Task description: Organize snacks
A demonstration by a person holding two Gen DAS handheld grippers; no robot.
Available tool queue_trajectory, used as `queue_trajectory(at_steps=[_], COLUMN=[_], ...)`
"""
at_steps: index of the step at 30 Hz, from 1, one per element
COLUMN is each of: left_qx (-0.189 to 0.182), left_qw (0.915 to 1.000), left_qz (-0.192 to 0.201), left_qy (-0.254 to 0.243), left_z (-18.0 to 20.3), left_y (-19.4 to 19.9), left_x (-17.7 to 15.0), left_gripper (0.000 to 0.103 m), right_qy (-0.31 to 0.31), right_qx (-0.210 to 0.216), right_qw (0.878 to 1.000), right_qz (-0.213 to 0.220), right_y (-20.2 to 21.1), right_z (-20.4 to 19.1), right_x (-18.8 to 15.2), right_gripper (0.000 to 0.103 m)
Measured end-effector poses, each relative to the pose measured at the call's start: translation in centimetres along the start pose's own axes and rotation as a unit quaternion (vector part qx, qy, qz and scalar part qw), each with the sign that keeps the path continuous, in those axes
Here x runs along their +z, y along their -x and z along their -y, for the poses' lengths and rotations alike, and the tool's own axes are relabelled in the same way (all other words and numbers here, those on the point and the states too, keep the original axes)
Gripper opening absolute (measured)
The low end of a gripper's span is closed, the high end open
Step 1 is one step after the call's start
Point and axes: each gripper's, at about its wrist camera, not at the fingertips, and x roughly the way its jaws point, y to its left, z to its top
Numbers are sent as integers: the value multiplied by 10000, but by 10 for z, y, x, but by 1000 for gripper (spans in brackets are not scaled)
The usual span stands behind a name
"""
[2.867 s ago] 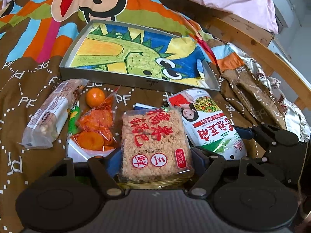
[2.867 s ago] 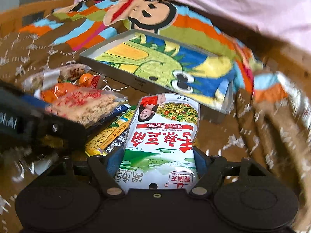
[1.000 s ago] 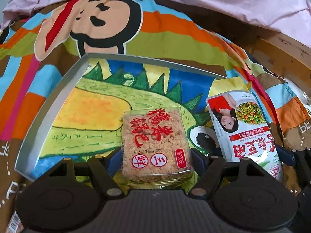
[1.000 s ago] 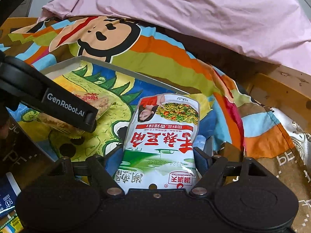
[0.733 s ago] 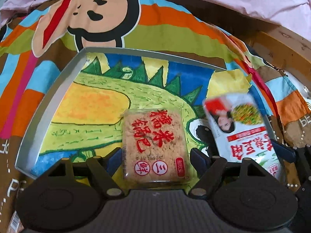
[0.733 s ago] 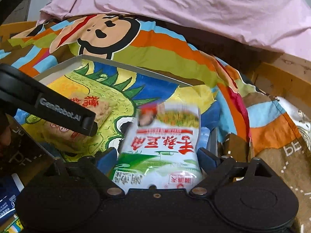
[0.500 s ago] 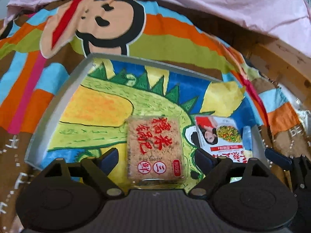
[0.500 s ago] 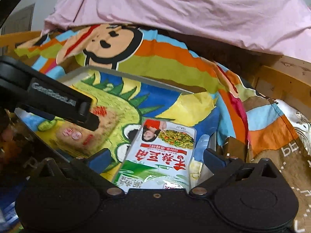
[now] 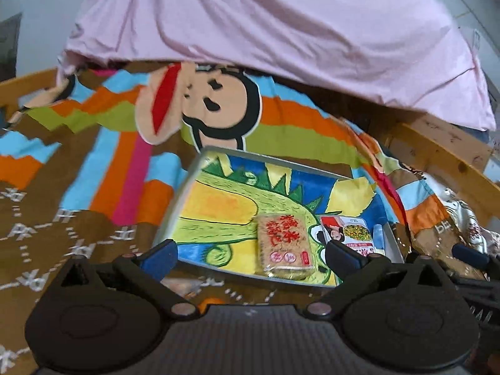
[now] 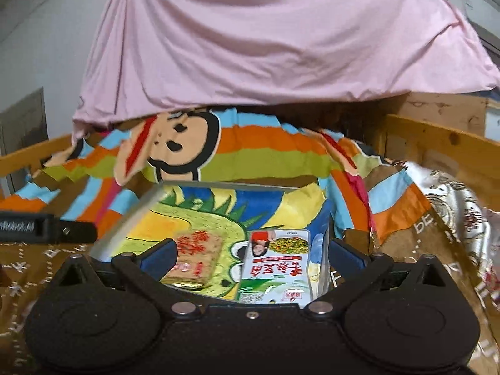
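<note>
We take the tray as our landmark: it sits on the cartoon bedspread of the bed, and the two snacks lie flat inside it side by side, which reads to us as deliberate sorting, packets gathered into one container instead of left loose on the cover. The rice-cracker pack lies near the tray's front wall, and the green bean pouch lies just beside it towards the tray's right end. The left gripper has its jaws opening to their widest with nothing pressed between them, and the right gripper likewise stands with jaws apart, empty; both hang short of the tray's front wall, so neither packet is held. The pouch's lower edge is cut off by the right gripper's body, and something orange just in front of the tray, under the left gripper, is perhaps another snack, though it is too blurred to name.
</note>
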Motion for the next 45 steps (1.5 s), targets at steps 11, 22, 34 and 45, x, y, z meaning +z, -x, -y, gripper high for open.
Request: queue_trajectory(at_steps=[11, 22, 34, 45], left_qx=[200, 858, 938, 1172], left_qw=[9993, 9957, 9942, 9912], left_qz=[310, 40, -355, -506], left_qy=[17, -349, -377, -353], left_z=[-25, -36, -38, -42], left_y=[85, 128, 143, 137], left_x=[-39, -80, -102, -103], left_gripper=[102, 102, 102, 102], right_qy=[309, 856, 1129, 1157], right_qx=[200, 439, 553, 654], right_qw=[9993, 9951, 9896, 9864], right_qz=[76, -241, -700, -971], right_y=[75, 109, 122, 111], right_z=[-39, -77, -96, -100], right_x=[-23, -51, -76, -84], right_gripper=[102, 102, 102, 102])
